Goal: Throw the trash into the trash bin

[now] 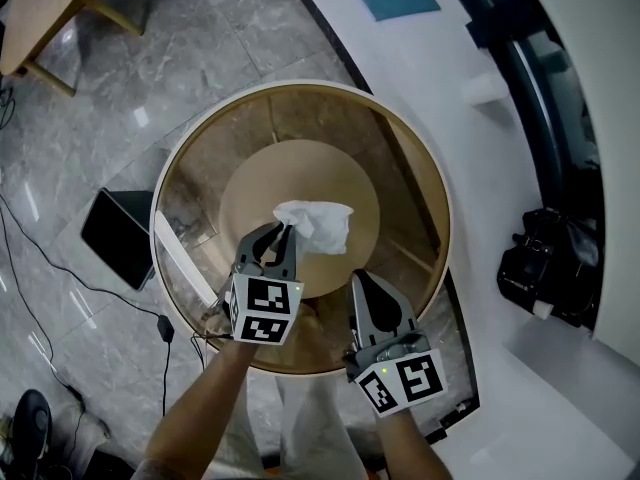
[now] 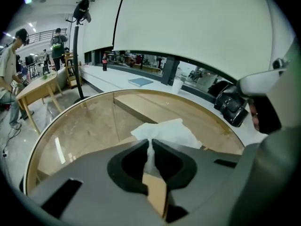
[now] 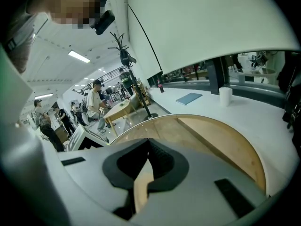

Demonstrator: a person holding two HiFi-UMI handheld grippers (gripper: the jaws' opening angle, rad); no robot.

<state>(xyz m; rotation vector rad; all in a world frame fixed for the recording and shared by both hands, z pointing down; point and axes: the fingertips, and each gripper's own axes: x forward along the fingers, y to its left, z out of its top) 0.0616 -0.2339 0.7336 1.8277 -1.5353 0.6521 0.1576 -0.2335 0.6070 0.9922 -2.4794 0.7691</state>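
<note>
White tissue [image 2: 171, 131] pinched in left hand-held gripper [image 2: 150, 144], clearest in its own view; right hand-held gripper [image 3: 146, 144], beside it in head view, pressed together, empty.

Crumpled matt paper tissue [image 1: 318, 224]; glossy glass tabletop [image 1: 200, 183]

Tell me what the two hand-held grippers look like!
The left hand-held gripper and right hand-held gripper are grey, with two dark-lined jaws tapering to a point. Each carries a white cube printed with black square markers. The forearms show no sleeves.
</note>
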